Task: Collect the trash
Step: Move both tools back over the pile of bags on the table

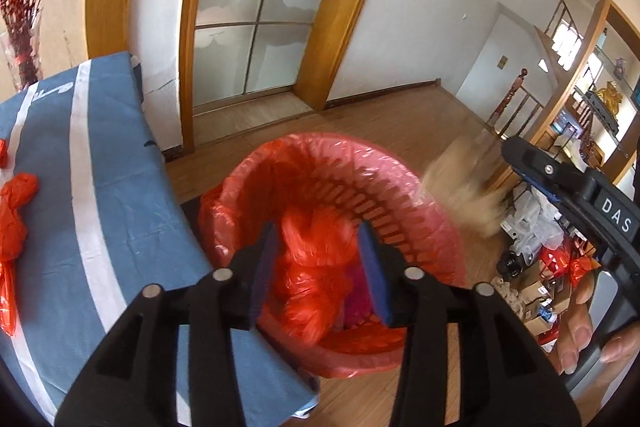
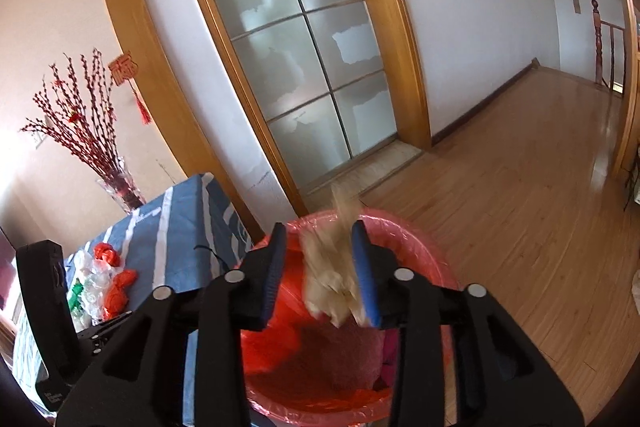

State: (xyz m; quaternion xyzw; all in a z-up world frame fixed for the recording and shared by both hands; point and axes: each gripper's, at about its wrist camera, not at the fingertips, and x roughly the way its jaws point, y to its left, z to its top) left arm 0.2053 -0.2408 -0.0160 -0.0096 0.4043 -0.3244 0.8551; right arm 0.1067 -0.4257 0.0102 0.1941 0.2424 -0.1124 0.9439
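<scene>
A pink slatted trash basket (image 1: pixel 424 227) lined with a red plastic bag stands on the floor beside the table; it also shows in the right wrist view (image 2: pixel 416 235). My left gripper (image 1: pixel 320 263) is open above it, with a crumpled red plastic bag (image 1: pixel 316 267) below the fingers inside the basket. My right gripper (image 2: pixel 320 263) is open over the basket, and a blurred beige crumpled paper (image 2: pixel 332 267) sits between its fingers against the right pad; it also shows as a blur in the left wrist view (image 1: pixel 464 183). More red bags (image 1: pixel 16 211) lie on the table.
A table with a blue, white-striped cloth (image 1: pixel 112 163) stands left of the basket and holds red, clear and green scraps (image 2: pixel 100 279). A vase of red branches (image 2: pixel 120 187) stands behind it. Boxes and clutter (image 1: pixel 536 267) lie on the wooden floor at right.
</scene>
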